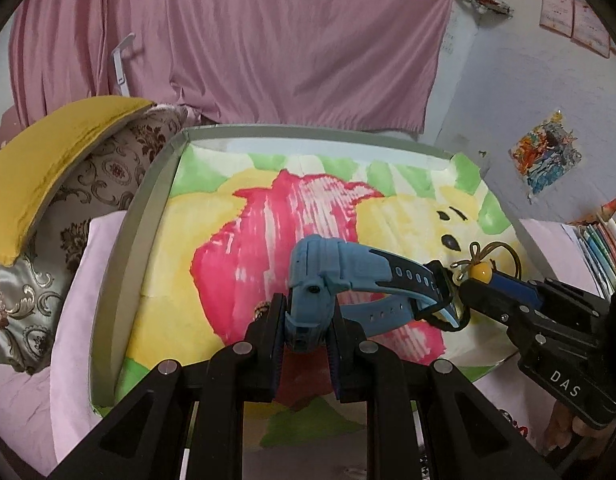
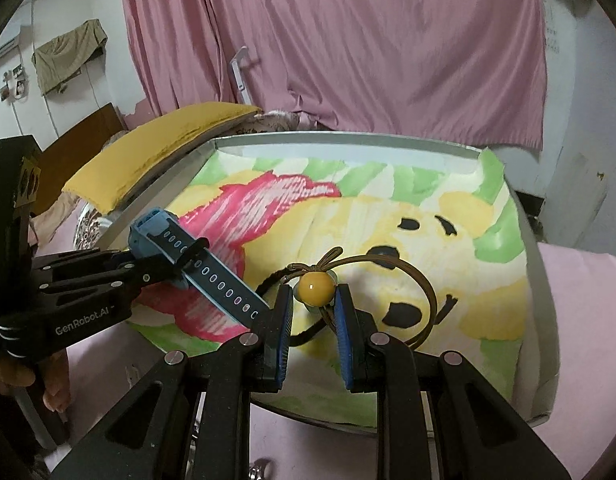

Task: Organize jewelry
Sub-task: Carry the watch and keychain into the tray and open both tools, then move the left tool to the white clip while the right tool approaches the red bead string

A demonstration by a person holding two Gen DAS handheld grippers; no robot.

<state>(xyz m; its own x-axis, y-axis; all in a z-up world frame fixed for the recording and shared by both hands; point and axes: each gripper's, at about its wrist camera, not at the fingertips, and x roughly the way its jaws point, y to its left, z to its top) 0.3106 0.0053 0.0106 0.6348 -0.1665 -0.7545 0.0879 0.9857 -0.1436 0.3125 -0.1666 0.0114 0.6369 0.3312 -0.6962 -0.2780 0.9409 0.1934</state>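
Observation:
My left gripper (image 1: 306, 320) is shut on the body of a blue watch (image 1: 328, 276), held above a tray (image 1: 148, 200) lined with a bear-print cloth. The watch's strap reaches right toward my right gripper (image 1: 464, 292). In the right wrist view my right gripper (image 2: 314, 304) is shut on a hair tie with a yellow bead (image 2: 315, 289) and brown elastic loop (image 2: 424, 284). The blue watch (image 2: 156, 232) and the left gripper (image 2: 148, 268) are at the left, and the strap end lies against my right gripper's left finger (image 2: 282, 320).
A yellow cushion (image 1: 48, 168) and patterned pillow (image 1: 100, 184) lie left of the tray on a pink bed sheet (image 1: 68, 360). A pink curtain (image 1: 248, 40) hangs behind. Books (image 1: 600, 244) stand at the right. A small metal item (image 1: 262, 312) peeks beside the left finger.

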